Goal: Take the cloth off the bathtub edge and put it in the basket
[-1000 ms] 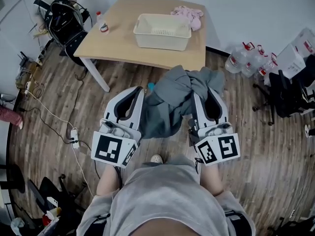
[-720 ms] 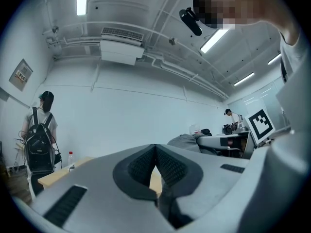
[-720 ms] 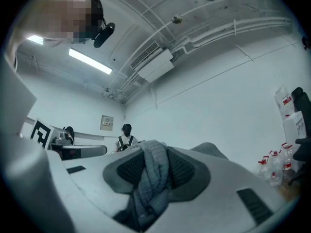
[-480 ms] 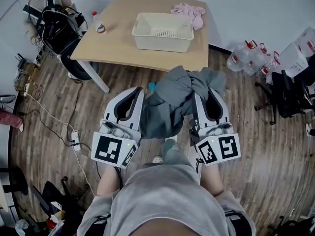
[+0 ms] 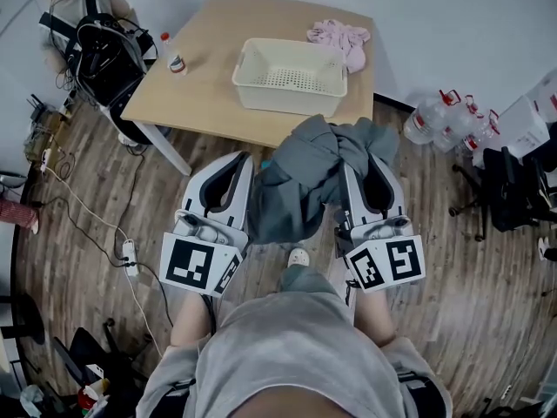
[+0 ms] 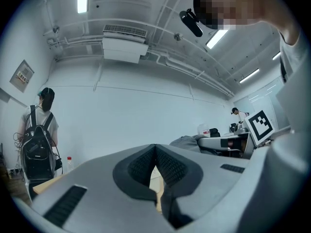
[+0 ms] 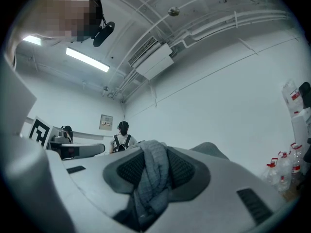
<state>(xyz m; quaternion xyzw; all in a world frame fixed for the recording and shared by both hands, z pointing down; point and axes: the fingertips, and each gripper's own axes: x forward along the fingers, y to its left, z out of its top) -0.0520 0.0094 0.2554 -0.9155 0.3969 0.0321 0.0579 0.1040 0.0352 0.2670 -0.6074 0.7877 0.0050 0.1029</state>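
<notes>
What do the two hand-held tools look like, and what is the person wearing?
The left tool and right tool are pale grey rounded shells with dark ribbed pads inside. Each carries a white cube with black square markers at its rear. The person wears a grey top.

- cloth [image 5: 300,181]: grey, ribbed knit
- basket [image 5: 287,97]: cream, base patterned with small holes
- surface [image 5: 209,85]: pale wood
- bundle [image 5: 341,38]: pink
- floor [image 5: 452,268]: brown planks

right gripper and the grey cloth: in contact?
Touching. The right gripper view shows the grey cloth pinched between the two jaws of the right gripper, with both pads pressed on it.
</notes>
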